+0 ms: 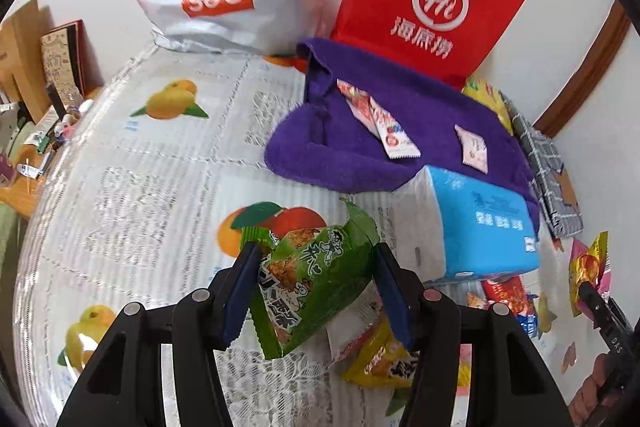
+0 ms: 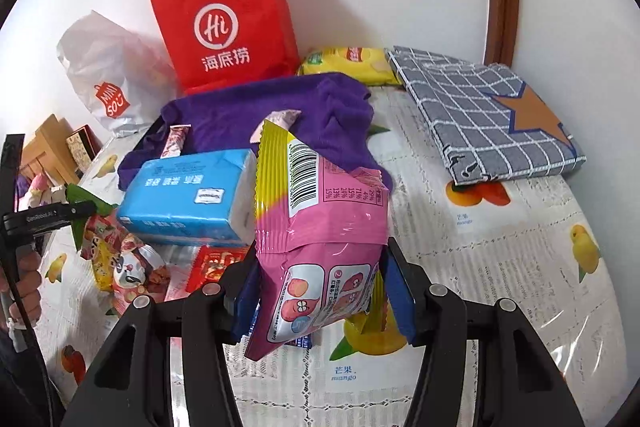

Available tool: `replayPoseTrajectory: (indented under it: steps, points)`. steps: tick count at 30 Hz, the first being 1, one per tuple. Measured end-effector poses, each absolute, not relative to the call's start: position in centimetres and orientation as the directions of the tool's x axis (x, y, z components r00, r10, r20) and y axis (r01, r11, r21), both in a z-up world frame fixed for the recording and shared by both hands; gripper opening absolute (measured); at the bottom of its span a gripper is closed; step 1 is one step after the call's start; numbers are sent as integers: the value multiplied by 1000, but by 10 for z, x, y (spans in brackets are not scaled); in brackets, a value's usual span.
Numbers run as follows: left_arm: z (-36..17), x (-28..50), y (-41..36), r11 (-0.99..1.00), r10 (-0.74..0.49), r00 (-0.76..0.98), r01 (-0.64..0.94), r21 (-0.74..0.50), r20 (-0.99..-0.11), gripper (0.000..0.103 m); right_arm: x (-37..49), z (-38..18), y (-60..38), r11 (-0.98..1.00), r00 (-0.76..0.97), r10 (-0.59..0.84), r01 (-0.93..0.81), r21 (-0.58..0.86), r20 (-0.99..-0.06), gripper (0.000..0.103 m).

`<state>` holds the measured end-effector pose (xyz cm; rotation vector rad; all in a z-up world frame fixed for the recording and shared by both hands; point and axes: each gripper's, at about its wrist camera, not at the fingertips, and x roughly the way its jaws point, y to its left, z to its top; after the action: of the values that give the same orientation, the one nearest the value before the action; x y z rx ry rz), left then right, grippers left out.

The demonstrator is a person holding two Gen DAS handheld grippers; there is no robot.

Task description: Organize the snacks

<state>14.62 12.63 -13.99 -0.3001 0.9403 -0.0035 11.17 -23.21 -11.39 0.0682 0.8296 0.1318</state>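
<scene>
A: Left wrist view, entry one: left gripper, black frame with blue pads, clenched on a green snack packet of glossy crinkled film with sawtooth ends, held tilted above the table.

B: Surface?

A: Tablecloth, clear ribbed plastic over a print of fruit and lace. On it lies a purple towel, plush and rumpled, carrying three small sachets. Touching the towel's near edge is a blue tissue pack, soft brick shape.

B: Right wrist view?

A: Right gripper, grasping a pink and yellow snack bag, shiny foil, barcode facing up, raised off the cloth. Behind the towel stand a red paper bag with cord handles and a wrinkled white Miniso bag. A grey checked folded cloth lies to the right.

B: Anything obscured?

A: Loose snacks heaped below the tissue pack, labels unreadable. A hand on the left gripper's handle is cut off at the edge.
</scene>
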Motion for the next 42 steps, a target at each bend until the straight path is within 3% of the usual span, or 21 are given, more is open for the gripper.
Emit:
replayPoseTrajectory:
  steps: [19,33,42]
  points:
    - [-124,105,125,945,-223,604,-58,-321,-765,55,91,-103,-223,989,679,145,-109,96,-719,56]
    - [-175,96,149,961,-84,524,-182,-208,-847,55,83,-111,-218,990,668,138,-118,78,-732,55]
    - [-175,93,142,971,-56,548,-166,-174,-835,53,89,-117,-215,989,657,140,-124,77,-741,55]
